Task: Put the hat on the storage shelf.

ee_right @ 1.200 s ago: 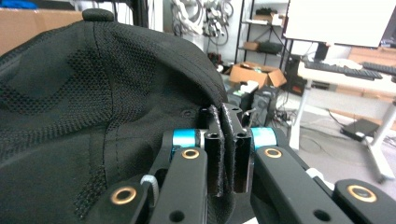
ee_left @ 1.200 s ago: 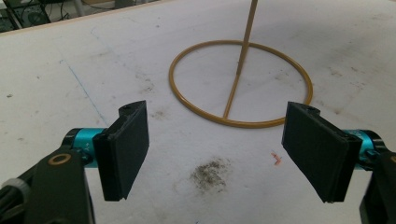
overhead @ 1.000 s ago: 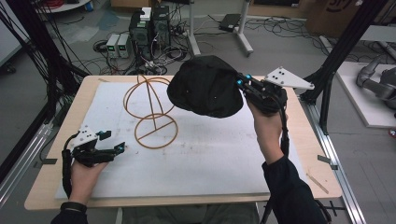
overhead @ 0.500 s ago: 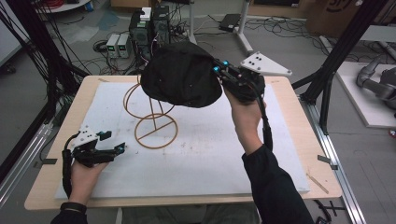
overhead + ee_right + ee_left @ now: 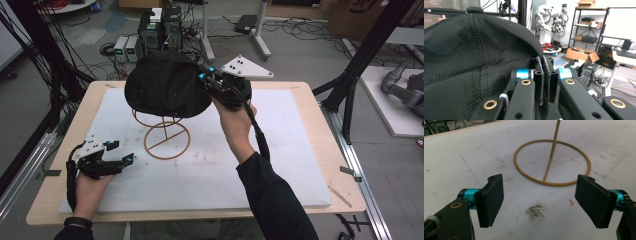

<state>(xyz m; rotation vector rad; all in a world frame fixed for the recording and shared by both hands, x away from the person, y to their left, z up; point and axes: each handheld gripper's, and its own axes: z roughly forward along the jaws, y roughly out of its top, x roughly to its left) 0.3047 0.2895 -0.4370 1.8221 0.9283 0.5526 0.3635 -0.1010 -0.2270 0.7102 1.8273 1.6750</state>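
Black cap (image 5: 165, 90) pinched by right gripper (image 5: 205, 75) (over wire stand (image 5: 165, 137)).

A dark smudge (image 5: 535, 211) is seen on the white board (image 5: 461, 152) between the fingers (image 5: 491, 200) of the left gripper (image 5: 539, 192), and a small red mark (image 5: 571, 202) just inside one finger. Beyond the fingers (image 5: 539, 87) of the right gripper (image 5: 544, 75), a cardboard box (image 5: 580, 53) and metal shelving (image 5: 589, 22) are seen.
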